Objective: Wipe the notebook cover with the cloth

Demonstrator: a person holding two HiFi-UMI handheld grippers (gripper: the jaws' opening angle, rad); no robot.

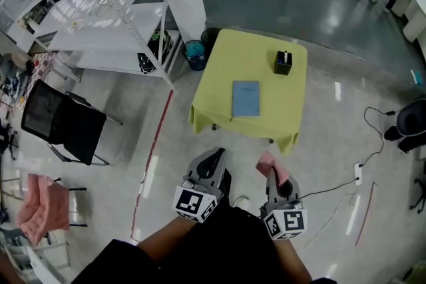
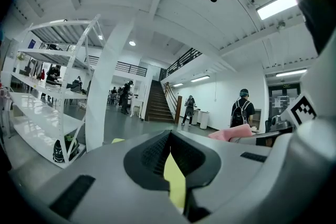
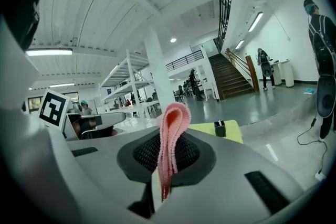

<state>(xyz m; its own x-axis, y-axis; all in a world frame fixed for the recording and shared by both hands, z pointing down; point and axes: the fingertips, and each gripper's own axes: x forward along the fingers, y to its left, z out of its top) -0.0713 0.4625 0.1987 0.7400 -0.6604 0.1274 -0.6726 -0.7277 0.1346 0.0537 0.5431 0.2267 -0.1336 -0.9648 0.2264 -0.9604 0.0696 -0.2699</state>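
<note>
The right gripper (image 1: 273, 177) jaws pinch the folded pink cloth (image 3: 171, 136); the left gripper (image 1: 215, 156) jaws meet at the tips, empty. The blue notebook (image 1: 246, 98) lies flat on the far yellow bench (image 1: 229, 60), well apart from both

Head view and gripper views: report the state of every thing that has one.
left gripper: shut, empty.
right gripper: shut on cloth.
cloth: folded, pinched between the jaws.
notebook: closed, flat on the yellow table.
black box: upright, beyond the notebook.
</note>
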